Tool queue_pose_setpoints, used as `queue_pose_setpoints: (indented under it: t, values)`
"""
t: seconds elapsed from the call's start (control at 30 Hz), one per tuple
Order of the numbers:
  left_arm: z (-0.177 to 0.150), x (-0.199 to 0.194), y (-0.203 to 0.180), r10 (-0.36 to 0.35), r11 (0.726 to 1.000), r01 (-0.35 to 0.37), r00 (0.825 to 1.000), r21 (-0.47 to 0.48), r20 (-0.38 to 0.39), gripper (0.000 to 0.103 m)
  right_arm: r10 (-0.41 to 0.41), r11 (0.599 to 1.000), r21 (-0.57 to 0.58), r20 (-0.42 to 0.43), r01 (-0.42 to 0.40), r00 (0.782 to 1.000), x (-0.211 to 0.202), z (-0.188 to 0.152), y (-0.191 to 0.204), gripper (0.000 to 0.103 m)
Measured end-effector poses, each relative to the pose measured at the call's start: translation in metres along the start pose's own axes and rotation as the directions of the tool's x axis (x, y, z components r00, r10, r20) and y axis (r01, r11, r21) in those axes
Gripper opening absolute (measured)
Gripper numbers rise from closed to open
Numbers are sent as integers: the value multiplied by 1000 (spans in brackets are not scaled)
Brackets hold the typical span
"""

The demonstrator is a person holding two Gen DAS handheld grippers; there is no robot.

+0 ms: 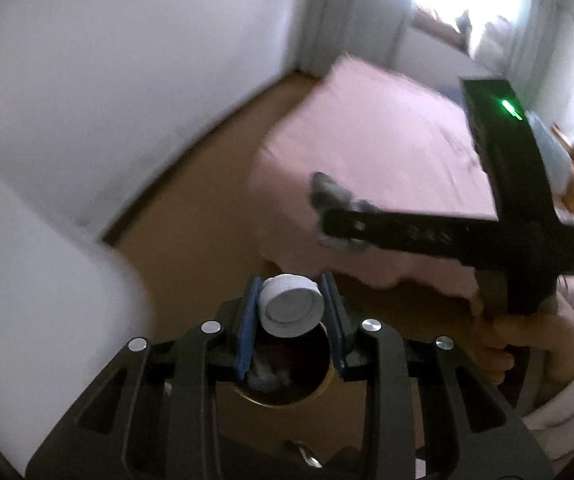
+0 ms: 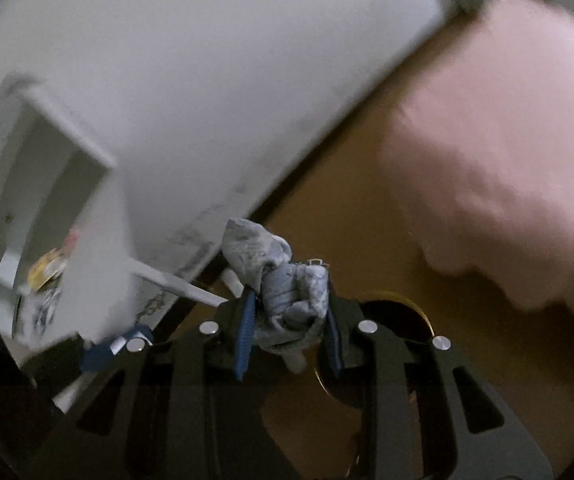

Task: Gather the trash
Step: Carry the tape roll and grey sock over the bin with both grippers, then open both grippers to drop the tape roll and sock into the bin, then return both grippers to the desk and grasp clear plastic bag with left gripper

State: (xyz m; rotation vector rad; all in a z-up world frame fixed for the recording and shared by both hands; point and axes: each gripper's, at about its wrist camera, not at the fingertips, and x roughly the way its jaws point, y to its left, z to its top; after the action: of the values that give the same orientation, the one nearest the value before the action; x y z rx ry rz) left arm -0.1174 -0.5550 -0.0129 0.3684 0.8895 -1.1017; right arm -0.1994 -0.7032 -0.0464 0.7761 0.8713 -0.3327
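Observation:
My left gripper [image 1: 291, 300] is shut on a white bottle cap [image 1: 291, 306], held directly above a round dark bin [image 1: 287, 376] with a gold rim that has crumpled paper inside. My right gripper [image 2: 289, 312] is shut on a crumpled grey-white tissue wad [image 2: 283, 280]. In the left wrist view the right gripper [image 1: 339, 224] shows to the right with the tissue wad [image 1: 329, 190] at its tips, above the bed. The bin [image 2: 391, 312] shows partly behind the right gripper's fingers, low in the right wrist view.
A bed with a pink cover [image 1: 367, 152] stands to the right on the brown floor [image 1: 191, 232]. A white wall [image 1: 107, 80] runs along the left. A white shelf [image 2: 43, 200] with small items is at the far left in the right wrist view.

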Motion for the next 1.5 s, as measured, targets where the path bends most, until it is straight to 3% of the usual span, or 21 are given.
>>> queue_pose_setpoints:
  t: [0.13,0.2,0.27,0.33,0.4,0.6,0.63,0.67,0.7,0.73,0.8,0.97,1.03,1.1,1.17,1.2,1.23,1.27,1.37,1.43,1.5]
  values:
    - [-22,90,-7,-28,1000,26,985,-18,-168,30,-61,992,99,-180,80,982,75,-22,-66,30]
    - [-45,148,8,-29,998,10,961,-68,-276,30,-21,972,213,-329,95,944,126,-47,-105,30]
    - [-72,194,28,-40,990,-15,927,-143,-372,30,40,947,307,-417,99,908,154,-70,-128,30]
    - [-97,225,48,-69,969,-45,894,-242,-443,30,29,948,298,-436,114,900,160,-73,-129,30]
    - [-107,229,60,-91,958,-47,886,-283,-455,30,-2,959,255,-427,122,904,159,-67,-122,30]
    - [-99,212,60,-123,957,8,917,-290,-379,30,30,959,269,-405,87,914,158,-62,-116,30]
    - [-98,210,59,-126,957,16,923,-291,-364,32,38,956,282,-390,80,920,156,-61,-116,40]
    - [-96,208,60,-124,957,16,926,-290,-356,51,32,953,290,-385,87,922,155,-58,-120,52]
    - [-94,207,60,-120,958,19,932,-285,-342,84,20,950,297,-363,95,932,149,-54,-120,80]
    - [-92,203,58,-112,961,20,941,-277,-320,93,5,950,296,-341,102,940,142,-50,-123,88]
    - [-87,192,47,-106,972,45,960,-231,-259,94,-43,952,278,-296,129,954,126,-39,-122,88]
    - [-61,152,15,-110,989,93,982,-112,-155,94,-92,941,310,-161,139,983,74,-15,-122,89]
    - [-43,116,1,-95,994,92,994,-58,-53,94,-246,940,233,-37,248,969,35,1,-104,89]
    - [-23,59,-11,-55,998,54,991,10,122,96,-401,915,114,167,386,901,-12,15,-71,97]
    - [-7,-4,-14,6,999,-21,959,48,282,96,-425,898,47,352,438,834,-46,17,-38,97]
    - [-3,-23,-12,32,997,-51,946,50,322,97,-410,893,12,433,450,803,-60,16,-20,97]
    - [-1,-46,-9,66,995,-88,930,45,362,97,-398,891,-11,466,455,791,-65,16,-8,97]
    - [-1,-76,2,128,988,-150,904,22,409,97,-379,893,-38,471,448,797,-66,16,4,97]
    - [-13,-126,35,264,962,-267,851,-59,454,97,-284,926,-116,416,361,864,-54,14,43,97]
    - [-28,-153,65,390,920,-363,805,-149,447,97,-193,935,-203,394,290,899,-39,12,83,97]
    - [-52,-180,105,535,845,-462,745,-271,398,97,-124,924,-294,372,243,920,-25,7,120,97]
